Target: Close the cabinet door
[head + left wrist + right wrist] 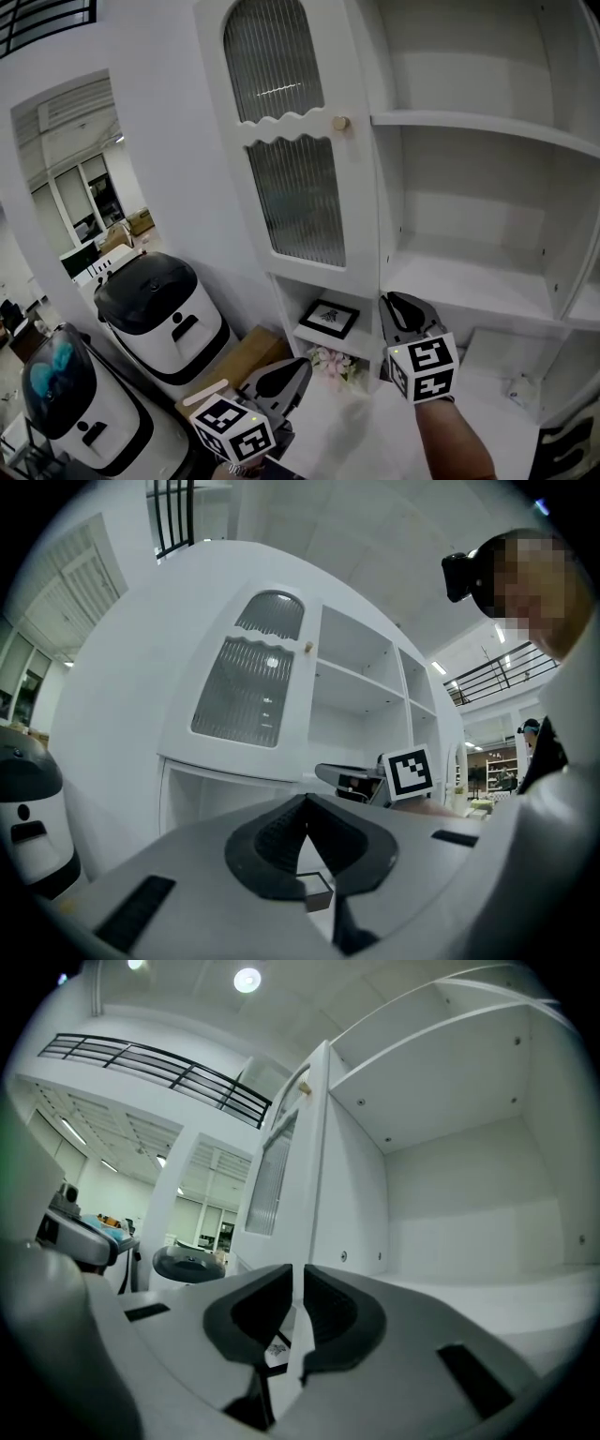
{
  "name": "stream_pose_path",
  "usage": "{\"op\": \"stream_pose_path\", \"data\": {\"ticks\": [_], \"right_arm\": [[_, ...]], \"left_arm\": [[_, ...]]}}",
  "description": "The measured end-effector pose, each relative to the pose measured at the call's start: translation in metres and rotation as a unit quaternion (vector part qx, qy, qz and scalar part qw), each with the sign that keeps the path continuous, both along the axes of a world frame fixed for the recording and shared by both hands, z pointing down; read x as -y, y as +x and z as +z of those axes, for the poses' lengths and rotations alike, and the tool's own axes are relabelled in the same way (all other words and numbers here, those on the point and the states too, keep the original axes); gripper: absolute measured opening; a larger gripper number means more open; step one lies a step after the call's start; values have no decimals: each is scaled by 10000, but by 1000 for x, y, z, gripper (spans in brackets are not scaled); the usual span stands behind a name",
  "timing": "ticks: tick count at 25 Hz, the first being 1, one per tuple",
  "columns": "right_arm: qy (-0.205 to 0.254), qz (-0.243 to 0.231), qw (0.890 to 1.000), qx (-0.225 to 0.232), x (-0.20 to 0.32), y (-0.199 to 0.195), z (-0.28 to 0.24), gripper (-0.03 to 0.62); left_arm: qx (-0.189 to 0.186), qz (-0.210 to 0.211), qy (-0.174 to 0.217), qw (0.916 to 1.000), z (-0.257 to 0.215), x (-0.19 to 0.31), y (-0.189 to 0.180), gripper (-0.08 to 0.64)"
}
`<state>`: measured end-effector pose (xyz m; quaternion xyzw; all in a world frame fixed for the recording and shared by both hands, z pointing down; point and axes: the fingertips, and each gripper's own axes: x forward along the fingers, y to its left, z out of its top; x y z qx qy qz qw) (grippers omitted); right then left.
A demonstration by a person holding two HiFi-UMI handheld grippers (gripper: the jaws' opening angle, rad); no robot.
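The white cabinet door (pixel 295 141) with ribbed glass panes and a small round knob (pixel 340 123) stands swung open, to the left of the bare shelves (pixel 487 124). My right gripper (pixel 392 302) is at the door's lower free edge. In the right gripper view the door's thin edge (pixel 314 1147) runs down into the narrow slot between the jaws of the right gripper (pixel 298 1283), and the pads close on it. My left gripper (pixel 298 367) hangs lower and to the left, clear of the door. The left gripper (pixel 305 808) has its tips together and holds nothing.
Two white machines with dark tops (pixel 159 309) (pixel 66 394) stand on the floor at the left. A cardboard box (pixel 239 361) lies beside them. A framed picture (pixel 328 317) and some flowers (pixel 330 361) sit in the low compartment under the door.
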<state>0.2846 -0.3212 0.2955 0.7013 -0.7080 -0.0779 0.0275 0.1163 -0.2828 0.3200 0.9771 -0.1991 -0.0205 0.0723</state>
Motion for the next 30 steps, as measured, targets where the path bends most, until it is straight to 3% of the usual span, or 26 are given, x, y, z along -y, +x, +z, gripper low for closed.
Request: {"op": "stream_pose_path", "data": {"ticks": [5,12,20,30], "right_arm": [[104,-760,9962,422,-23,-20,1,31],[-32,-1215,9902,694,-55,-47,11,23],[-112,-1069,9910,798,-88,-94,12,14],[-221,-472,9964,672,-137,-150,21,9]], "left_arm": [[45,-176,-22,9998,4,-11,-3,5],[45,-219,-30,9997,8,-29,-16,6],[-57,-183,73,9998,2,-42,-65,5],[-225,-119,74,9996,4,-62,-136,5]]}}
